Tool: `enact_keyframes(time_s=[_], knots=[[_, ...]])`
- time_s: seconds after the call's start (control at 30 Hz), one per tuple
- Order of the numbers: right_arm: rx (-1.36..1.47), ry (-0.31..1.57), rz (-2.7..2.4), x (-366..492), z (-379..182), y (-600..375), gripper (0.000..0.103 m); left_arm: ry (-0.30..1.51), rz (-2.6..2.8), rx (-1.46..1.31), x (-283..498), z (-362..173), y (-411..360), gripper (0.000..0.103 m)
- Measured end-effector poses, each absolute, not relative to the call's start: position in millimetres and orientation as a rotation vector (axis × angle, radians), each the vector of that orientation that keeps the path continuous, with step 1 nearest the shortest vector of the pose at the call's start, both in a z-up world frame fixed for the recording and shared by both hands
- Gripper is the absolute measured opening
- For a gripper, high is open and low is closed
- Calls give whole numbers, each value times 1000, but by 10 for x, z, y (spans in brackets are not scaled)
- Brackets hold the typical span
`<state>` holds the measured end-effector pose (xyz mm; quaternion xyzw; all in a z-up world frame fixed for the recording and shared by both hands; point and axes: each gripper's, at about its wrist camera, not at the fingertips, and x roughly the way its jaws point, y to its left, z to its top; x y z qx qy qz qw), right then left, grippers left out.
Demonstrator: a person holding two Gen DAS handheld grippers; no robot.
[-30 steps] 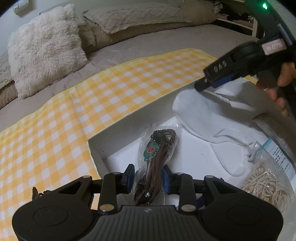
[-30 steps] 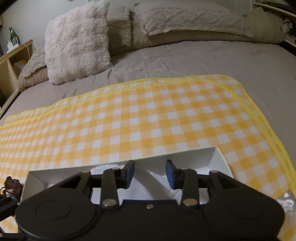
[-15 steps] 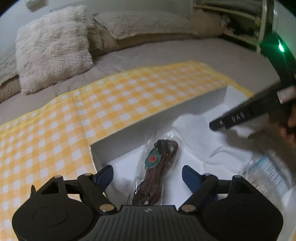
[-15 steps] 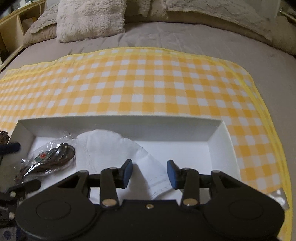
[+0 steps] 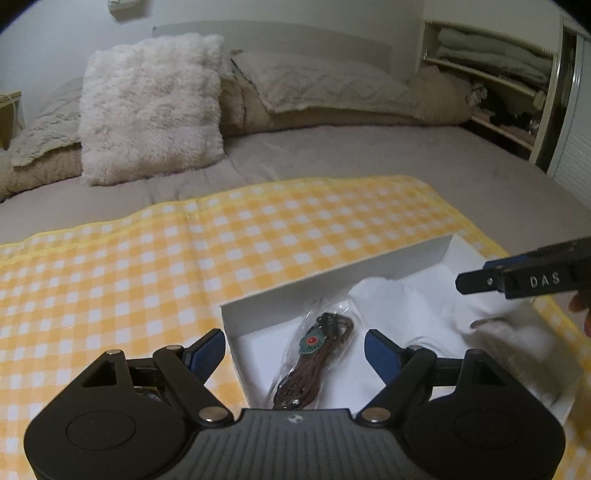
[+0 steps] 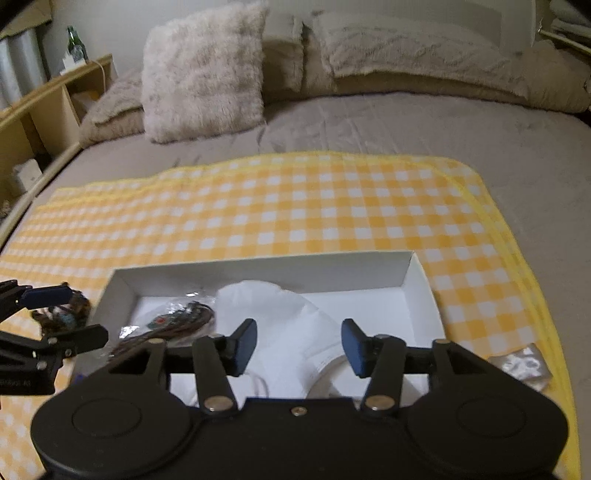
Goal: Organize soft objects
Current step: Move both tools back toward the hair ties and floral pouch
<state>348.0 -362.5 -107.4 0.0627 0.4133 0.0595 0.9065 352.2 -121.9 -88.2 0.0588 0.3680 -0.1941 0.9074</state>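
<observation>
A wide bed (image 6: 369,122) is filling the room, wearing a grey-brown cover. A yellow-and-white checked cloth (image 6: 295,210) is lying spread across its near part. At the head, a shaggy cream cushion (image 5: 147,107) is standing upright, leaning against beige pillows (image 6: 424,70) that are running along a pale wall (image 5: 295,14). In the right wrist view, a light wooden shelf unit (image 6: 48,107) is standing beside the bed on the left, carrying a green bottle (image 6: 75,44). In the left wrist view, open shelves (image 5: 491,77) on the right are holding folded textiles. Dim, soft light is falling evenly over everything.
</observation>
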Motion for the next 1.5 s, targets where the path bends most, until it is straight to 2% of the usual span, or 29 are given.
enact_keyframes(time_s=[0.13, 0.2, 0.6, 0.77, 0.83, 0.97, 1.5], knots=[[129, 803, 124, 3293, -894, -3651, 57, 722, -395, 109, 3365, -705, -1215, 84], [135, 784, 120, 3207, -807, -3670, 58, 704, -392, 102, 3281, -620, -1211, 89], [107, 663, 103, 2633, -384, -3673, 81, 651, -351, 61, 2865, -245, -1164, 102], [76, 632, 104, 2458, -298, -3595, 89, 650, -319, 26, 2752, -167, -1089, 103], [81, 620, 101, 2398, -264, -3575, 96, 649, -300, 19, 2718, -143, -1056, 103], [74, 598, 102, 2288, -211, -3501, 103, 650, -275, 9, 2641, -107, -995, 103], [53, 578, 75, 2113, -143, -3325, 103, 640, -217, 14, 2390, -25, -814, 103]])
